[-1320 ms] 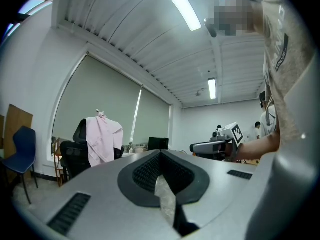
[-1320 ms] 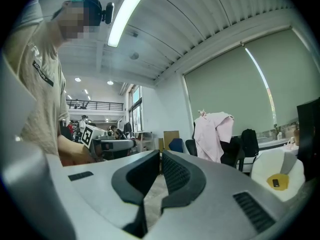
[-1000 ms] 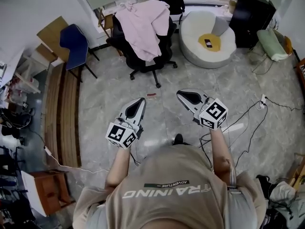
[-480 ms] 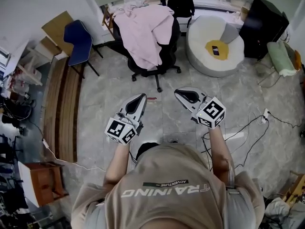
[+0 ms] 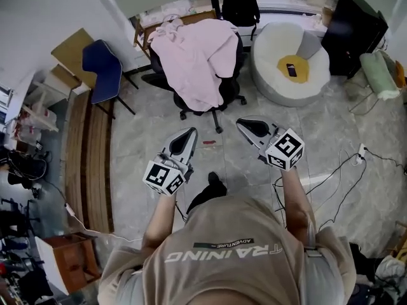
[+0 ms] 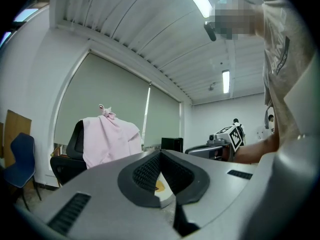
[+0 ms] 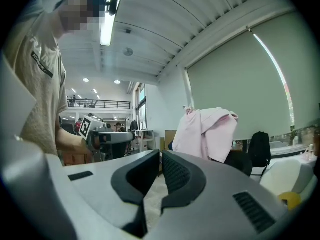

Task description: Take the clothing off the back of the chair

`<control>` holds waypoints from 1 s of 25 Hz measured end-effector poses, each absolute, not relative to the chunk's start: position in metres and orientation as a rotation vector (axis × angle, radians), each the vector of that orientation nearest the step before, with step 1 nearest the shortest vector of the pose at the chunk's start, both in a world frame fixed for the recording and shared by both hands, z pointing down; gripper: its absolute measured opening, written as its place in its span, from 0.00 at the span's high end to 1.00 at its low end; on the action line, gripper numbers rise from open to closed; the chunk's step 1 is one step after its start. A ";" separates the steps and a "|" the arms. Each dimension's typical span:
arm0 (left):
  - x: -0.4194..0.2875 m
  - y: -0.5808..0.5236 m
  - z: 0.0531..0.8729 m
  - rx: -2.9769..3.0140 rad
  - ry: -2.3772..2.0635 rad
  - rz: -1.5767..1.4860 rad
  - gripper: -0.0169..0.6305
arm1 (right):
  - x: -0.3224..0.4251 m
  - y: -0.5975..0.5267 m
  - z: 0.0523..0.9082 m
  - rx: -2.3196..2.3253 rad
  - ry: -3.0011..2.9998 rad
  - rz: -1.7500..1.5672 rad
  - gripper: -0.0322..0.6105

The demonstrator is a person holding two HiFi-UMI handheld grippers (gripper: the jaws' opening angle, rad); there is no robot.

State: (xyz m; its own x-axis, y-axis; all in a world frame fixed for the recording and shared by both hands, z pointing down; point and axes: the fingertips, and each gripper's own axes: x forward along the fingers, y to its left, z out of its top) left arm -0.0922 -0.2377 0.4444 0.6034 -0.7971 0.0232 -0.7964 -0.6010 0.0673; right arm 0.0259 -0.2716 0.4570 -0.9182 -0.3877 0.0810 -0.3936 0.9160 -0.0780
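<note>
The pink shirt [image 5: 200, 59] drapes top to bottom over the back of the office chair [image 5: 230, 89], well ahead of both sets of closed, empty fingers, slightly nearer the left gripper [image 5: 189, 133] than the right gripper [image 5: 245, 125].

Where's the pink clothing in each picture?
Head view: pink clothing at top middle.
Left gripper view: pink clothing left of middle.
Right gripper view: pink clothing right of middle.
Shared landmark: the black office chair it hangs on.
</note>
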 end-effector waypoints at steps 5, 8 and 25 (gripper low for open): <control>-0.108 -0.288 0.446 2.812 -1.257 0.013 0.95 | 0.008 -0.314 0.454 0.719 -2.995 0.163 0.89; -0.126 -0.314 0.444 2.837 -1.201 0.019 0.95 | -0.010 -0.337 0.452 0.777 -2.987 0.156 0.89; -0.177 -0.385 0.449 2.804 -1.230 -0.002 0.95 | -0.066 -0.423 0.431 0.800 -2.976 0.064 0.89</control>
